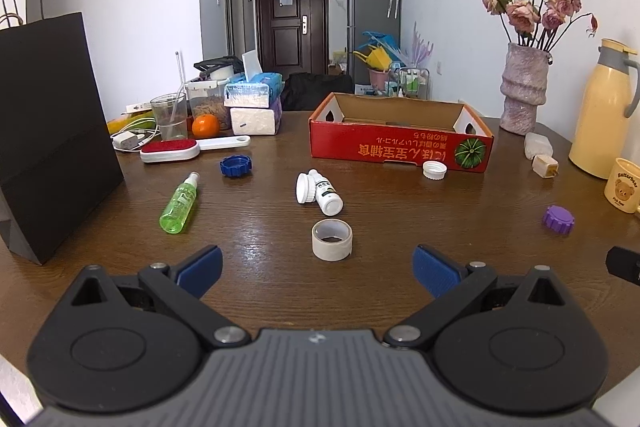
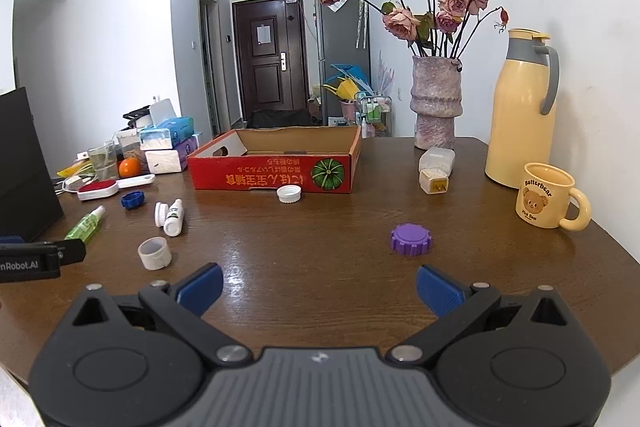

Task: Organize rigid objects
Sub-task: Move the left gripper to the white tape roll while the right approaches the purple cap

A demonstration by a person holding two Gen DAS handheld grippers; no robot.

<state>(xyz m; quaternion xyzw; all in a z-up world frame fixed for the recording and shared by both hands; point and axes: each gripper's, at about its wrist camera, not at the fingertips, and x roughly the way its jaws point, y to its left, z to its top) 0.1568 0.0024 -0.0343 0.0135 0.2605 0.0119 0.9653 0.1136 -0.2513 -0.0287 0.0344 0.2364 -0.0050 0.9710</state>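
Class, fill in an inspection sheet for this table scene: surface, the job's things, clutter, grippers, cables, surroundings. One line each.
Surface: brown wooden table, glossy, with glare patches.
Job's things: red cardboard box, open, seemingly empty; tape roll standing on edge; white dropper bottle and green spray bottle lying flat; blue cap, white cap, purple cap loose on the table.
Clutter: lint brush, orange, tissue packs, black paper bag, yellow mug, thermos, vase of dried roses.
Grippers: left gripper and right gripper both open, holding nothing.
Cables: white charger with cable by the glass.
Surroundings: dark door, grey fridge.
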